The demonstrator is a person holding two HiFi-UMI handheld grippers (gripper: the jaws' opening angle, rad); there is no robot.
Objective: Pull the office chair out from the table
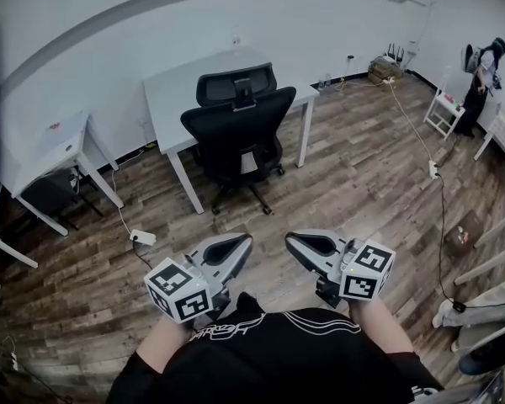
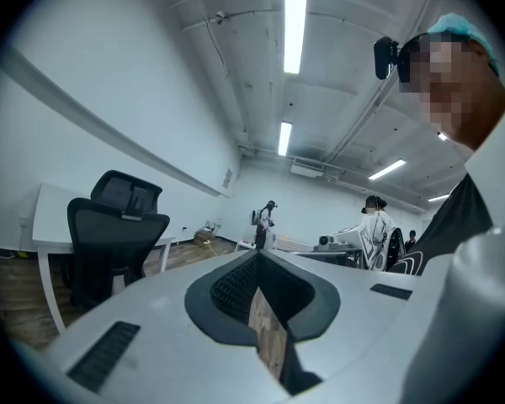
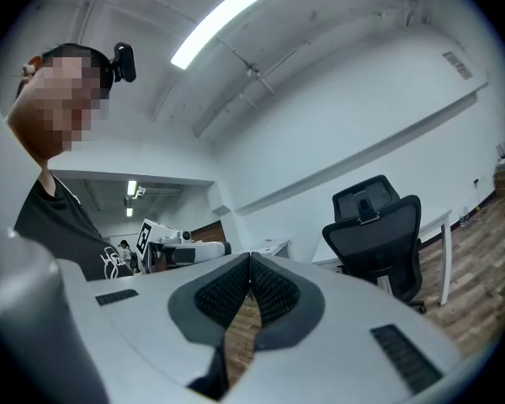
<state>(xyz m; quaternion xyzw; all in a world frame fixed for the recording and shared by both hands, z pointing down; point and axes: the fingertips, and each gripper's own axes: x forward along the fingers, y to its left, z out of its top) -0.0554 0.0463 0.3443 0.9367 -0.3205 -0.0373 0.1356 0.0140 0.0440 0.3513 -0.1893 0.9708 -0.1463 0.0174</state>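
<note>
A black mesh office chair [image 1: 240, 129] with a headrest stands pushed in against the white table [image 1: 172, 87], its back facing me across the wood floor. My two grippers hang low in front of my body, well short of the chair. The left gripper [image 1: 246, 241] is shut with nothing in it, and so is the right gripper [image 1: 291, 239]; their tips lean toward each other. In the left gripper view the closed left gripper [image 2: 257, 255] has the chair [image 2: 109, 234] off to its left. In the right gripper view the closed right gripper [image 3: 250, 257] has the chair [image 3: 379, 238] to its right.
A second white desk [image 1: 59, 146] stands at the left. A power strip [image 1: 143, 237] with its cable lies on the floor left of my grippers, and another cable runs to a strip [image 1: 433, 169] at the right. A person [image 1: 481, 74] stands far right beside a small white stand [image 1: 442, 112].
</note>
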